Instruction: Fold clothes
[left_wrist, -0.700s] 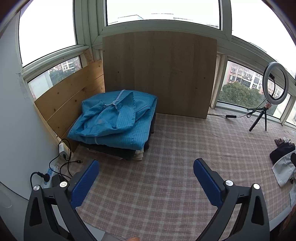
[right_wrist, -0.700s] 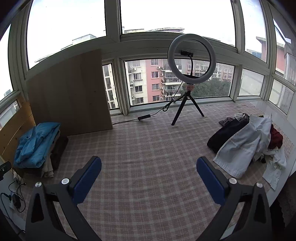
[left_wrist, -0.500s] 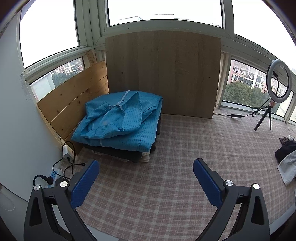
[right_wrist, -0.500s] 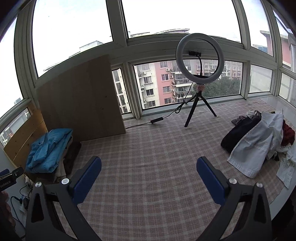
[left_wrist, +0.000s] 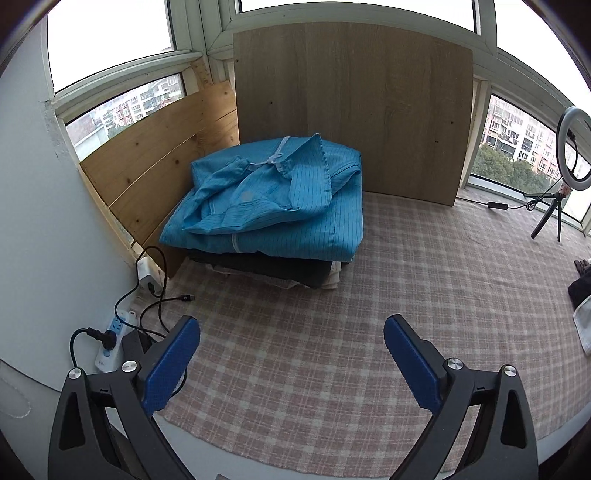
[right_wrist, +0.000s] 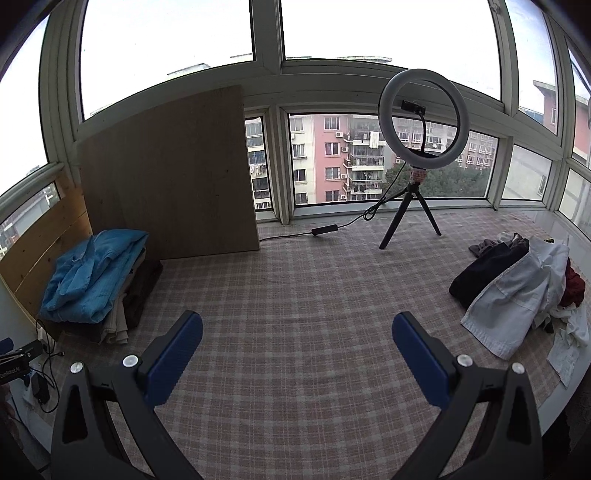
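A blue striped garment (left_wrist: 273, 206) lies folded on top of a stack of dark and pale clothes (left_wrist: 295, 271) in the left corner, in front of wooden boards. My left gripper (left_wrist: 291, 339) hangs open above the checked mat, short of that stack, with nothing between its blue pads. In the right wrist view the same blue garment (right_wrist: 92, 273) is at the far left, and a loose heap of unfolded clothes, white (right_wrist: 517, 291), black and dark red, lies at the right. My right gripper (right_wrist: 297, 338) is open and empty over the mat's middle.
A checked mat (right_wrist: 295, 295) covers the platform. A ring light on a tripod (right_wrist: 417, 155) stands by the windows, its cable running left. A power strip with plugs and cables (left_wrist: 114, 332) lies left of the stack. A large wooden board (left_wrist: 351, 110) leans behind the stack.
The left wrist view has swung left and nearer, so the blue stack now sits closer to centre. The right wrist view has shifted, and the ring light and heap moved rightward in frame. Both grippers stayed open.
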